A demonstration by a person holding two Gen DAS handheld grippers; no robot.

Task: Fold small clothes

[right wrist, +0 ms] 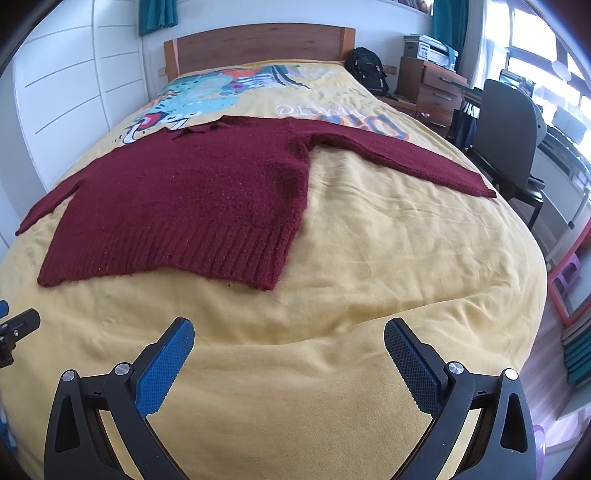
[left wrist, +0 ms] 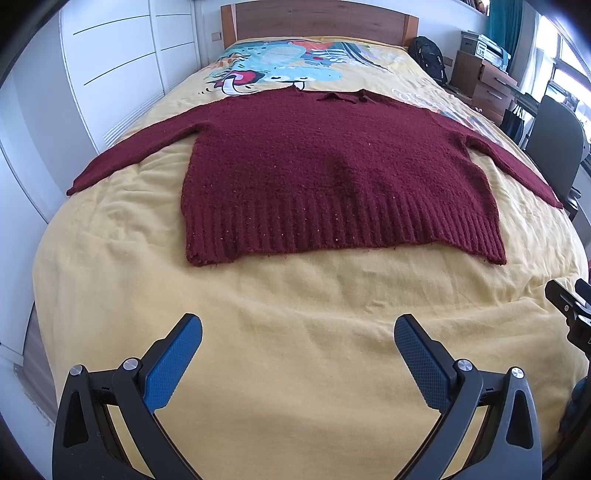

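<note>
A bed (left wrist: 295, 350) with a wooden headboard (left wrist: 321, 18) is wearing a yellow cover (right wrist: 369, 258). A dark red sweater (left wrist: 325, 166) is lying flat across its middle, sleeves reaching toward both side edges, hem facing the foot edge.

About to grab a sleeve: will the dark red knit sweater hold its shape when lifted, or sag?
The dark red chunky-knit sweater will likely sag and drape; it lies limp over the yellow bedcover. The thick knit probably grips well. The spread sleeves may trail.
</note>
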